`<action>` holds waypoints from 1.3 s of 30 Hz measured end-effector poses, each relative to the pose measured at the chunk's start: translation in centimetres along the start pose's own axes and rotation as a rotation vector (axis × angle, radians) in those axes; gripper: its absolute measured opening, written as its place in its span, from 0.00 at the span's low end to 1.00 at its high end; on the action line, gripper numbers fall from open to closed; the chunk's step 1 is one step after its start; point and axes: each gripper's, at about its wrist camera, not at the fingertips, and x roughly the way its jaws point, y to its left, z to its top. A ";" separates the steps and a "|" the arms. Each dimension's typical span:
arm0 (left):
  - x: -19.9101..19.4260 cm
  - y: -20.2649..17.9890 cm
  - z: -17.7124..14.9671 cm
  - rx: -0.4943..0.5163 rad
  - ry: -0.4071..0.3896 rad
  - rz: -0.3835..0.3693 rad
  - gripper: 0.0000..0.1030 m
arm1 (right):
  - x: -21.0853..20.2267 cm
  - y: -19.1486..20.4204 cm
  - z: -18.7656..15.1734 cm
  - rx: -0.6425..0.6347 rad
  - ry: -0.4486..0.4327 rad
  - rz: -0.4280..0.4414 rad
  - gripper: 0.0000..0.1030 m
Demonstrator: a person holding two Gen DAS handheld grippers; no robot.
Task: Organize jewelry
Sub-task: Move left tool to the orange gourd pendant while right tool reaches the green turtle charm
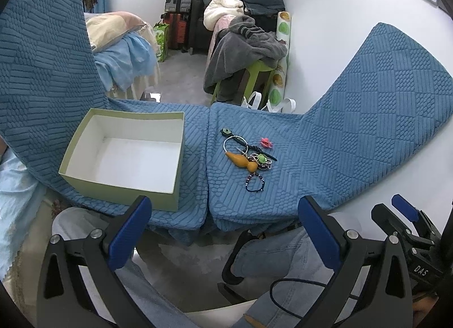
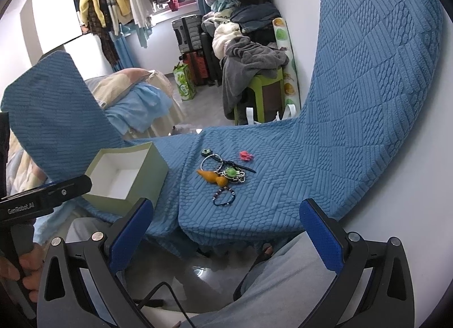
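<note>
1. Left wrist view: left tongs [image 1: 223, 231] gape wide, holding nothing. Empty box [image 1: 124, 158] sits left of centre on the blue cushion [image 1: 311, 158]; the jewelry pile [image 1: 249, 158] lies centre-right. It looks light, loose and tangle-prone; the orange gourd pendant [image 1: 240, 160] seems the firmest hold.
2. Right wrist view: right tongs [image 2: 226, 231] equally wide, empty. Beaded bracelet [image 2: 224, 197] lies just below the pile; which strands interlock is hard to make out.
</note>
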 end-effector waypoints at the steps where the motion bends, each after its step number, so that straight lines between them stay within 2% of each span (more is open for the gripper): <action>1: 0.2 0.1 0.0 -0.002 0.001 -0.001 0.99 | 0.2 -0.1 0.0 -0.002 -0.002 0.001 1.00; 11: 3.2 0.5 0.3 0.006 0.015 0.014 0.99 | 3.3 -0.5 -1.0 -0.018 0.024 0.003 1.00; 17: 6.0 0.2 0.8 0.005 0.013 -0.020 0.98 | 6.0 -2.0 -1.4 0.005 0.012 0.014 0.98; 19: 7.2 0.1 1.0 0.004 0.019 -0.051 0.96 | 7.0 -2.5 -1.5 0.016 0.013 0.013 0.90; 21: 8.4 -0.2 1.2 0.003 0.033 -0.069 0.90 | 8.2 -3.1 -1.6 0.027 0.008 0.025 0.72; 24: 10.1 -0.5 1.1 -0.005 0.041 -0.093 0.83 | 10.5 -4.0 -1.7 0.041 0.020 0.044 0.52; 27: 12.1 -0.6 1.2 -0.011 0.045 -0.109 0.77 | 12.4 -4.3 -1.8 0.032 0.015 0.072 0.44; 28: 13.1 -0.6 1.3 -0.018 0.064 -0.112 0.71 | 13.2 -4.3 -1.8 0.031 0.019 0.076 0.42; 30: 14.1 -0.6 1.4 -0.023 0.071 -0.127 0.69 | 14.8 -4.8 -1.7 0.048 0.027 0.099 0.35; 35: 17.2 -1.1 1.6 -0.039 0.095 -0.151 0.63 | 18.0 -5.5 -0.7 0.060 0.032 0.131 0.35; 39: 20.1 -1.9 1.5 -0.035 0.132 -0.160 0.60 | 21.1 -5.7 -0.3 0.055 0.071 0.169 0.34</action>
